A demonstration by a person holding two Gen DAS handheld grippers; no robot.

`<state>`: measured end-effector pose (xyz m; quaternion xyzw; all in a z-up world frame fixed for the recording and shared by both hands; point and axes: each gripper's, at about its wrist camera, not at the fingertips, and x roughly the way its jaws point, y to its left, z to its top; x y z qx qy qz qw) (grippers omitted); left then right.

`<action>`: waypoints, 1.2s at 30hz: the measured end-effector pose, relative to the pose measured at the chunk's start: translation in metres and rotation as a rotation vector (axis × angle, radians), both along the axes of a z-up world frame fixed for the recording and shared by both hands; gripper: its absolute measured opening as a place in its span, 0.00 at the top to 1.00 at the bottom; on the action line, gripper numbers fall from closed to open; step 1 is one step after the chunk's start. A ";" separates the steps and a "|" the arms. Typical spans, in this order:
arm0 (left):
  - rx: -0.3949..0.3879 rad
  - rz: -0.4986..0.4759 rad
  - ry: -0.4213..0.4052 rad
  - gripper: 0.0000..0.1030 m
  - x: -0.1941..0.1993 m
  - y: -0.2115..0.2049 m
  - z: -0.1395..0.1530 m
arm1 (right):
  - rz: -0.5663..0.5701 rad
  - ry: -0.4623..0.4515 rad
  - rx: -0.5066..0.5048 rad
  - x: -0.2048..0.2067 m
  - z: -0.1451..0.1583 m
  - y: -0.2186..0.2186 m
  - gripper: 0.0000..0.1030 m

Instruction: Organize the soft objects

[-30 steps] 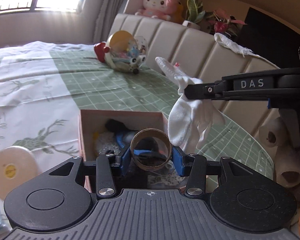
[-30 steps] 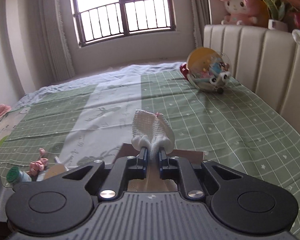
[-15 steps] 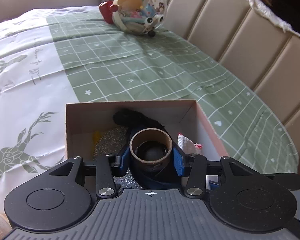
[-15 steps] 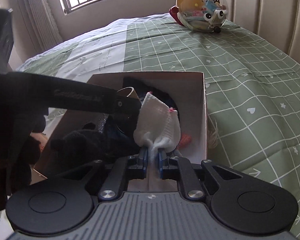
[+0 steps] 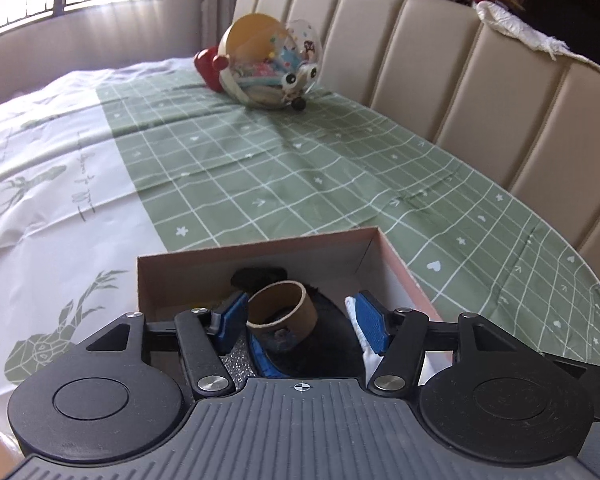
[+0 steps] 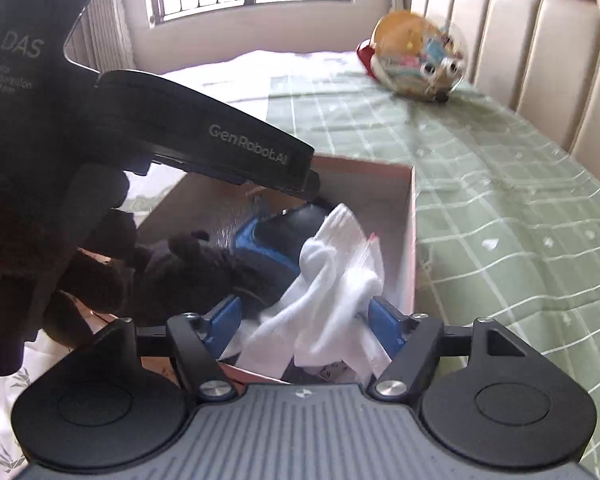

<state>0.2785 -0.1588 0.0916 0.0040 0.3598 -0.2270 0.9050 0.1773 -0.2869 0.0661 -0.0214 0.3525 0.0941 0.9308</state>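
A pink cardboard box (image 5: 396, 256) sits on the bed and holds dark fabric items. A brown cardboard ring (image 5: 282, 310) rests on them between the jaws of my left gripper (image 5: 300, 318), which is open just above the box. In the right wrist view my right gripper (image 6: 304, 320) is open over the same box (image 6: 412, 216). White socks (image 6: 332, 280) lie loose between its jaws, on the dark and blue fabric (image 6: 260, 248). The left gripper's body (image 6: 204, 136) crosses that view's left side.
A round toy-filled bag (image 5: 268, 68) lies further up the green checked sheet (image 5: 300, 168). A beige padded headboard (image 5: 480, 80) runs along the right, with a white cloth (image 5: 516, 28) draped on top.
Both grippers came down over the box and opened. The left let go of the cardboard ring and the right let go of the white socks, which now lie in the box.
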 end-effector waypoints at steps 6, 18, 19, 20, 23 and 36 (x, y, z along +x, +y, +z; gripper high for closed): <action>-0.049 -0.023 -0.116 0.37 -0.033 0.017 0.032 | -0.017 -0.211 -0.120 -0.037 0.022 0.020 0.26; -0.092 0.037 -0.197 0.37 -0.141 0.110 0.046 | 0.065 -0.171 -0.009 -0.079 0.032 0.065 0.25; -0.091 0.050 -0.206 0.37 -0.152 0.120 0.044 | 0.074 -0.170 -0.010 -0.082 0.031 0.070 0.25; -0.088 0.064 -0.216 0.37 -0.161 0.129 0.041 | 0.084 -0.170 -0.011 -0.086 0.029 0.077 0.25; -0.063 0.132 -0.250 0.37 -0.192 0.160 0.027 | 0.120 -0.169 -0.011 -0.098 0.024 0.093 0.24; -0.098 0.454 -0.104 0.37 -0.224 0.282 -0.038 | 0.214 -0.081 -0.016 -0.122 -0.040 0.152 0.20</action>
